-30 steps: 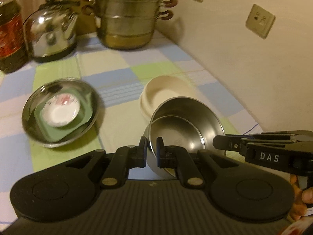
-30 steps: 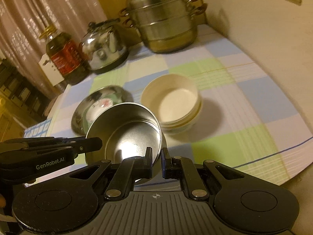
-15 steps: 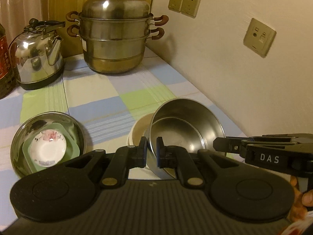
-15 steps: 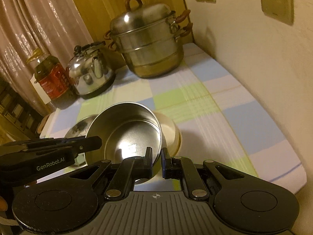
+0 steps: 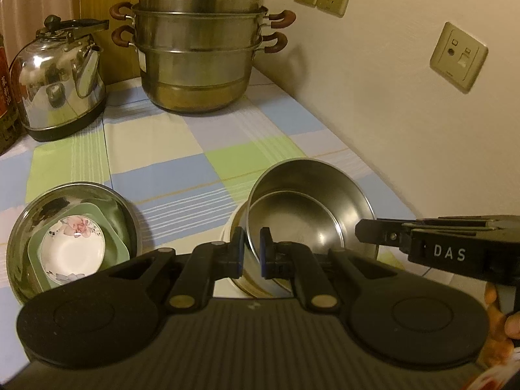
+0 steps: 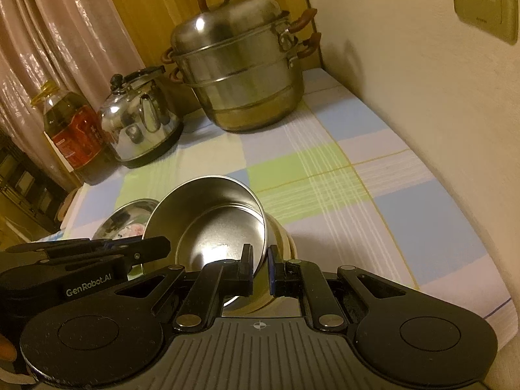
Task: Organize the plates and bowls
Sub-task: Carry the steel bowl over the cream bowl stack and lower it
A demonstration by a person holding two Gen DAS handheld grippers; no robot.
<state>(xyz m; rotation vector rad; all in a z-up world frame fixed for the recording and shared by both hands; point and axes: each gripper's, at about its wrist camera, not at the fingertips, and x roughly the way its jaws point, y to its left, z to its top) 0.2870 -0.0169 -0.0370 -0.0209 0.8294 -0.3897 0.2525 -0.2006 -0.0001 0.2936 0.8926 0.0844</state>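
Both grippers hold one steel bowl [image 5: 308,214] by its rim, tilted toward me. My left gripper [image 5: 252,247] is shut on the near left rim, and my right gripper [image 6: 260,266] is shut on the near right rim [image 6: 211,217]. Each gripper shows in the other's view, the right one [image 5: 367,230] and the left one [image 6: 156,247]. The steel bowl hangs over a cream bowl [image 6: 286,240], which it hides except for a sliver [image 5: 231,227]. To the left, a wide steel bowl [image 5: 19,243] holds a green square dish [image 5: 113,224] and a small floral dish [image 5: 71,247].
A stacked steamer pot [image 5: 198,52], a kettle [image 5: 61,81] and an oil bottle [image 6: 74,133] stand at the back of the checked tablecloth [image 5: 162,149]. A wall with sockets [image 5: 458,55] runs along the right. The table's edge [image 6: 500,305] is at the near right.
Both grippers carried the steel bowl forward over the cream bowl, which now shows only as a sliver. The wide steel bowl with its dishes has slid toward the lower left of the left view.
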